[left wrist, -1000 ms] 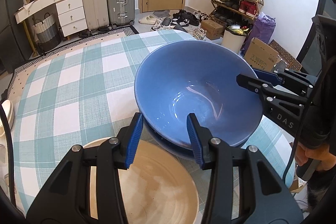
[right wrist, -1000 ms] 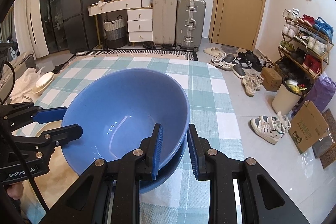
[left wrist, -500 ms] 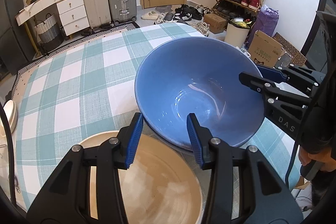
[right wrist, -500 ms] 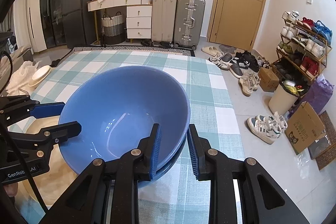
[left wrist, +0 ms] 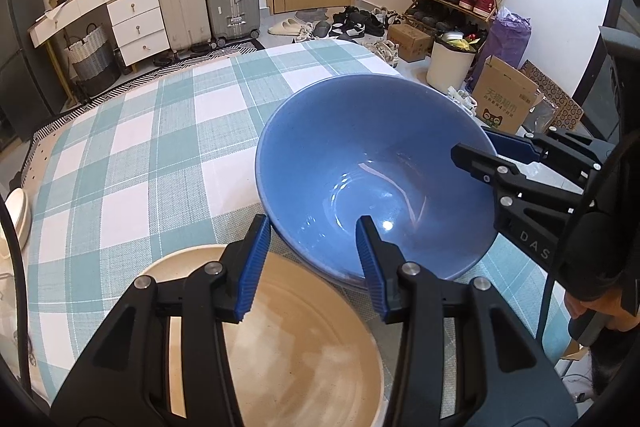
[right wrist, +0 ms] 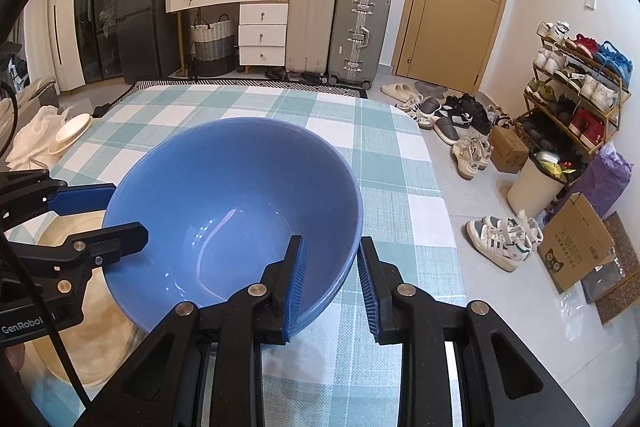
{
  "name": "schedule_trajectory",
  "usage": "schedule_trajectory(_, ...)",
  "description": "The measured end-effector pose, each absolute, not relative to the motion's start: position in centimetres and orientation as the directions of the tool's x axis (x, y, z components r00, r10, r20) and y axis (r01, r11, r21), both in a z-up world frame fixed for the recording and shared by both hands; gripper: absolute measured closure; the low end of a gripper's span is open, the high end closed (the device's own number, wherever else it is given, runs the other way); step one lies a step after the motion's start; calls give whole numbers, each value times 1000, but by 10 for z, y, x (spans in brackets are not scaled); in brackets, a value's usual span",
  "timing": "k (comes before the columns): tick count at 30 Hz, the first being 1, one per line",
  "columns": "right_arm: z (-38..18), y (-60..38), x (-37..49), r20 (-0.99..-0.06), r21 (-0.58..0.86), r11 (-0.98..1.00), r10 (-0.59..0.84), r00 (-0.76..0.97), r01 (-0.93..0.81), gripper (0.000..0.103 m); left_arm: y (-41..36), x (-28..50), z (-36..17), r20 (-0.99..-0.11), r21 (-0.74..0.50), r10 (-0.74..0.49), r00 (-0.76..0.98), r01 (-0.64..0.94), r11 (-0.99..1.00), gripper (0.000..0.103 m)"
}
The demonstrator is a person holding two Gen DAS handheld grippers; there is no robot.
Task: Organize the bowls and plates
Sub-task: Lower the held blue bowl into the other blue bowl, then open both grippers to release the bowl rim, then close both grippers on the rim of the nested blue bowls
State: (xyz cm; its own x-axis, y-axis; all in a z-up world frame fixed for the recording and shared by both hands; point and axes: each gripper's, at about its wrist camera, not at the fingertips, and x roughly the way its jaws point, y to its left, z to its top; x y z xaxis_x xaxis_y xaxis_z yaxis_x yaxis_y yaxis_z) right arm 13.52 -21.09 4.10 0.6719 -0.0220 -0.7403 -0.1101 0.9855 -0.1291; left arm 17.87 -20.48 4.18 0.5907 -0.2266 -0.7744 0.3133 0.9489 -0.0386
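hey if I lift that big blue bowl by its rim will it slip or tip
The blue bowl looks glazed and glossy, so probably slippery between the fingers. It is wide and deep, so a one-sided rim grip by the right gripper may let it tilt. Likely rigid and breakable.

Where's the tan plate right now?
The tan plate sits on the checked tablecloth under the left claw, beside the blue bowl; in the right wrist view it shows at lower left.

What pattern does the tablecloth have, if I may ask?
The tablecloth has a teal-and-white check, clearest in the right wrist view.
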Motion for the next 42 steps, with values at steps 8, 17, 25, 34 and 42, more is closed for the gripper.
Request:
schedule_trajectory(8,40,-215,137,-752,-108,986,1,659,-124,71,-206,181,36,-788,-67,-237,568,304,950,50)
schedule_trajectory(17,48,-213,132,-746,-45,983,85,661,-177,29,-199,187,35,-787,-94,-250,563,292,952,28)
schedule_trajectory(25,57,-208,126,-727,-58,980,90,680,-192,13,-184,193,41,-779,-124,-268,568,278,952,22)
schedule_trajectory(34,59,-222,122,-727,3,987,113,677,-160,4,-172,197,42,-772,-169,-291,565,259,951,2)
schedule_trajectory(42,53,-240,125,-733,91,989,144,665,-114,3,-162,202,39,-775,-211,-312,550,239,948,2)
